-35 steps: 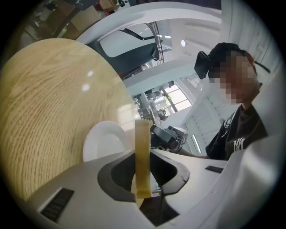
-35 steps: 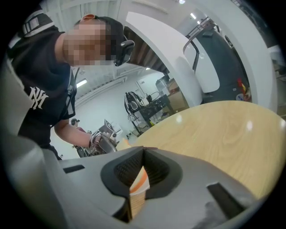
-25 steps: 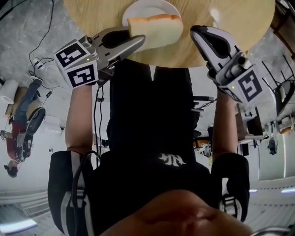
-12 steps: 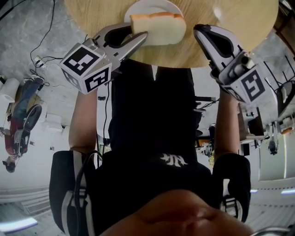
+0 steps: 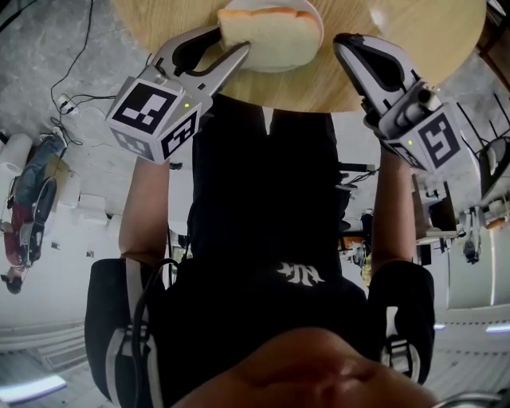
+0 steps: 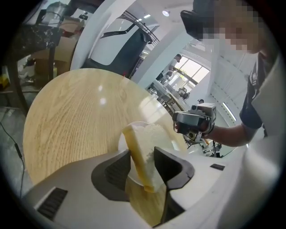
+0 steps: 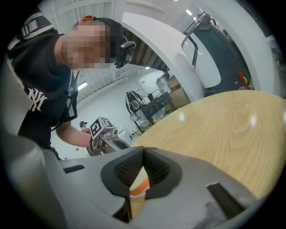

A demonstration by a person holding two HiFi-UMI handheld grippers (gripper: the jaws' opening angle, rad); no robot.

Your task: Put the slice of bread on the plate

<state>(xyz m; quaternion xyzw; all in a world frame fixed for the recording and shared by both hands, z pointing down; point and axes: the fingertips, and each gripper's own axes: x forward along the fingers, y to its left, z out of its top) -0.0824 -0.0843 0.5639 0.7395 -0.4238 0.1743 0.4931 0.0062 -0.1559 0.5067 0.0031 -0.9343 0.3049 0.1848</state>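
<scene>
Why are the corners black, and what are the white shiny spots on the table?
Left gripper view: a wide lens squeezes the picture into a circle, so the corners go black; lights glint off the table. Right gripper view: the same black rim, two glints on the wood. Head view: no black corners, one glint by the top edge, the bread looks sharp.

Round wood tbl, grey floor — windows

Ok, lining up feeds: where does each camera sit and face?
Head view: on the person's head, looking steeply down at the table; arms and torso show.
Left gripper view: on the left tongs, jaws just opening around the bread; sees the right arm.
Right gripper view: on the right tongs; sees chest, left arm.
Shared: the table.
</scene>
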